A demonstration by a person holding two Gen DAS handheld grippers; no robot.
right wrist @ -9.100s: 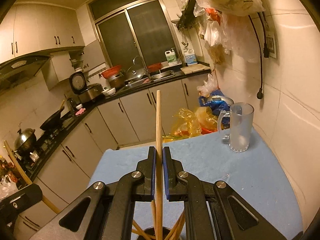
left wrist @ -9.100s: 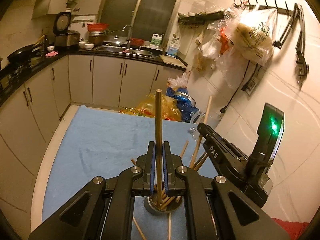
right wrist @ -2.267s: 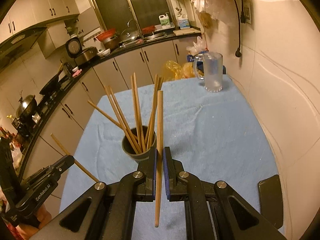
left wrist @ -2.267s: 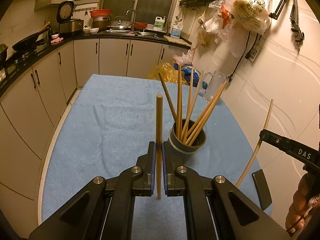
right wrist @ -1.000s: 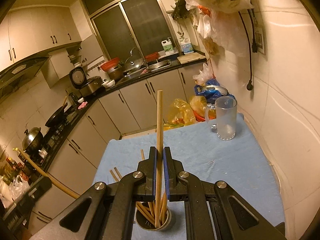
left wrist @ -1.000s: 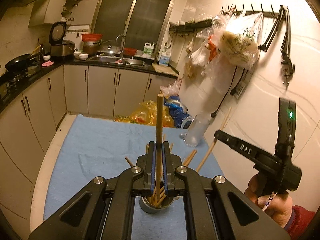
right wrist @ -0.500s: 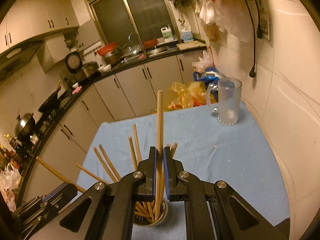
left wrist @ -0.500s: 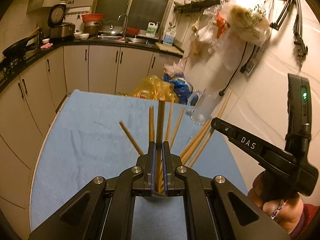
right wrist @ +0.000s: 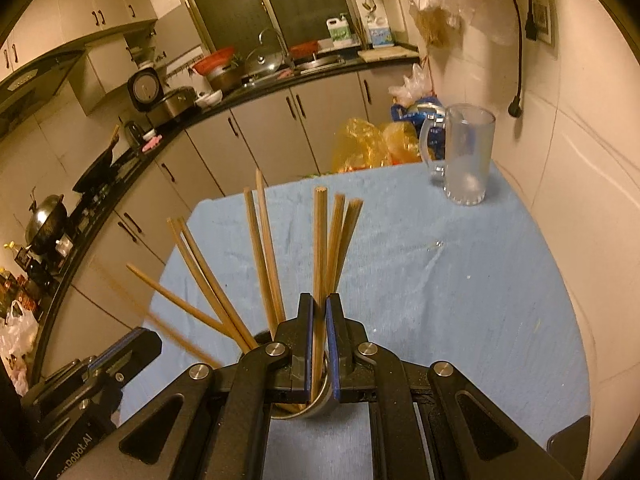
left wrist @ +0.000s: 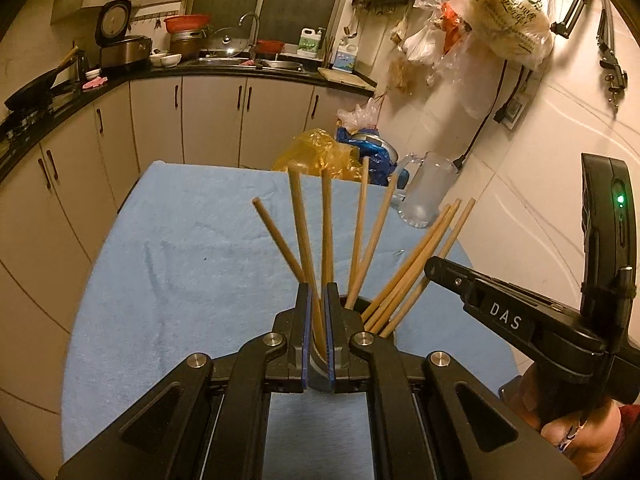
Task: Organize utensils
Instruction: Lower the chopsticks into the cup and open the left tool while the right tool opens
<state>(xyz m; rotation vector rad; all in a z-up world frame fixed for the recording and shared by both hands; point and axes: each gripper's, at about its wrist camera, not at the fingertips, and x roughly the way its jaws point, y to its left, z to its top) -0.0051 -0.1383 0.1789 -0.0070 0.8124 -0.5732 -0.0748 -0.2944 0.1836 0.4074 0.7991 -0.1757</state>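
- A home kitchen: a cabinet run [left wrist: 208, 120] under a dark counter [left wrist: 224, 74].
- A sink tap [left wrist: 250, 26], rice cooker [left wrist: 120, 46] and wok [right wrist: 44, 222], seemingly on a stove.

both tongs [left wrist: 316, 336] [right wrist: 319, 346] clamped shut, angled steeply downward

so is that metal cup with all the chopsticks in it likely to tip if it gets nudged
Probably, somewhat. The metal cup looks narrow, and the chopsticks stand far above its rim, fanned mostly to one side. The blue cloth under it may grip the base, so a nudge would likelier tip it than slide it.
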